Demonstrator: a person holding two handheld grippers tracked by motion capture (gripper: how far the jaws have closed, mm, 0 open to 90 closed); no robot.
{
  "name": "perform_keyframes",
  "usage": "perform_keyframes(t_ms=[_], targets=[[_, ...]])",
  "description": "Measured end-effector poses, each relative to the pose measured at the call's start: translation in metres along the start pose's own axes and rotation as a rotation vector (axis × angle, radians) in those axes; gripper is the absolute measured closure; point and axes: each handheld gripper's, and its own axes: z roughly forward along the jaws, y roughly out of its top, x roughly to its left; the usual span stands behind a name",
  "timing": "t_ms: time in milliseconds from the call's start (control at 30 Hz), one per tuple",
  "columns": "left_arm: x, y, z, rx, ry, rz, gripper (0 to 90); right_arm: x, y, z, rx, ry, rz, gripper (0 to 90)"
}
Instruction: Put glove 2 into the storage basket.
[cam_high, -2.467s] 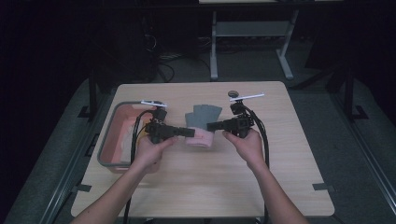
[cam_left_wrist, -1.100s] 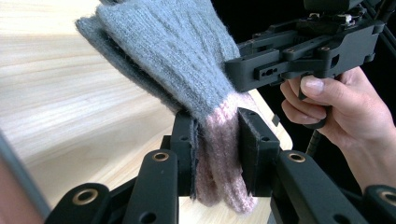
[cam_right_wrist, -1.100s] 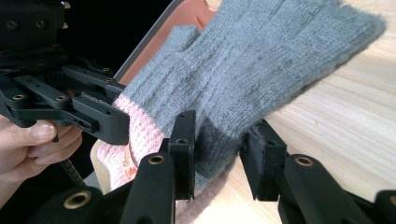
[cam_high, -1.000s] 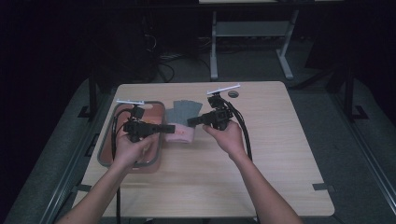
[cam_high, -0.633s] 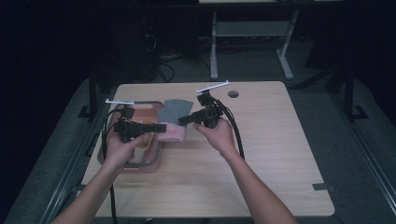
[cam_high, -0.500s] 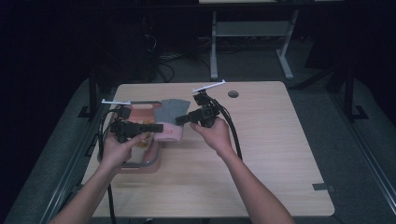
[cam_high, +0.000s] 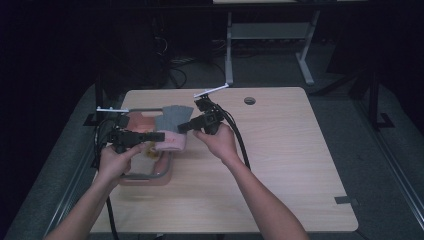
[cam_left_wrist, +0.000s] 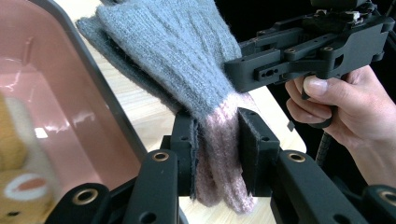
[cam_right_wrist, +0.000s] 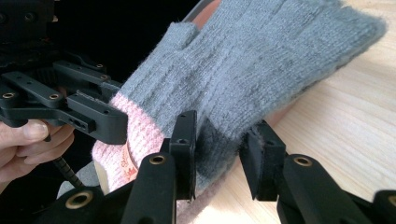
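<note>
Big wood table (cam_high: 280, 165) w/ a pink tub (cam_high: 145, 176) on its left side. A yellow toy (cam_left_wrist: 16, 186) sits in the tub. Both grippers hold a pair of knit gloves (cam_high: 172, 127), grey w/ pink cuffs, up over the tub's right edge. Left gripper (cam_left_wrist: 217, 154) pinches the pink cuff end tight btwn its pads. Right gripper (cam_right_wrist: 219, 154) pinches the grey part from the other side. Gloves' grey finger ends stick out past the jaws, away from the person.
</note>
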Motion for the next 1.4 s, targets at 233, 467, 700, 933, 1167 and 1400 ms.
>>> perform_keyframes(t_ms=[233,467,700,933,1167,1400], targets=[[0.006,-0.001,-0.012,-0.004,0.019,-0.005,69.7,0.007,0.005,0.012,0.011,0.005,-0.013,67.3],[0.016,-0.006,-0.024,-0.015,0.028,-0.006,69.7,0.015,0.011,0.026,0.023,0.013,-0.025,67.3],[0.024,-0.011,-0.034,-0.023,0.041,-0.026,69.7,0.019,0.014,0.042,0.043,0.028,-0.021,67.3],[0.031,-0.014,-0.041,-0.025,0.054,-0.041,69.7,0.022,0.017,0.053,0.051,0.036,-0.018,67.3],[0.039,-0.018,-0.046,-0.030,0.063,-0.062,69.7,0.023,0.019,0.064,0.068,0.040,-0.023,67.3],[0.045,-0.021,-0.051,-0.030,0.075,-0.070,69.8,0.023,0.020,0.073,0.072,0.059,-0.009,67.3]])
